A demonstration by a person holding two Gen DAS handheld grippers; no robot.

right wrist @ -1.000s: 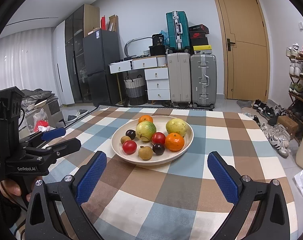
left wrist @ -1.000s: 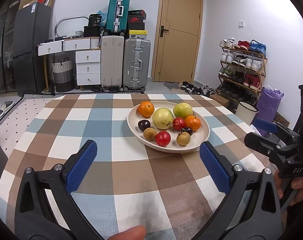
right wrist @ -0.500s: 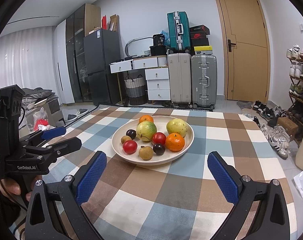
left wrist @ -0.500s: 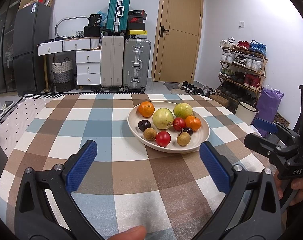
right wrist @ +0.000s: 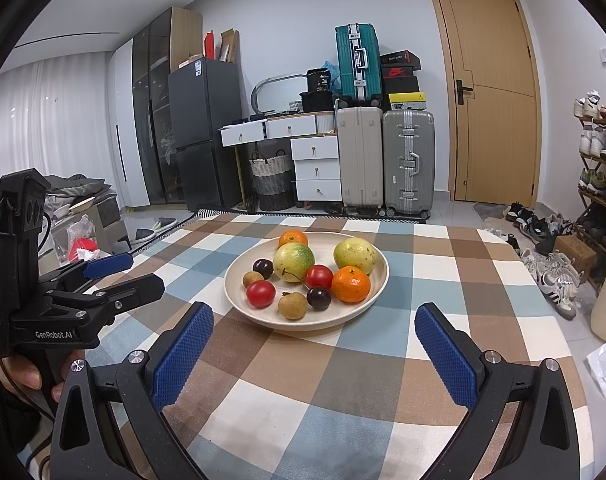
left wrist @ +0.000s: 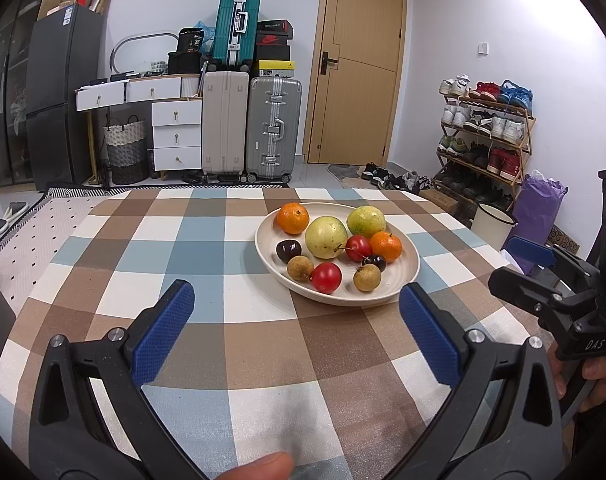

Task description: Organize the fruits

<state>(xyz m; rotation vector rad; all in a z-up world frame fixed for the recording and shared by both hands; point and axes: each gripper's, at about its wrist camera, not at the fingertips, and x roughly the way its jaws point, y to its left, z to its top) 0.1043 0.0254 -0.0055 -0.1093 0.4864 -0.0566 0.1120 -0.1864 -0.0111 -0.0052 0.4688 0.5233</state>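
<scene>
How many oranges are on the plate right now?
2. One orange sits at the plate's far rim; the other orange lies front right, beside a dark cherry. None looks hidden.

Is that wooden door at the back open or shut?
Shut. The door sits flush in its frame on all sides, with no gap showing.
</scene>
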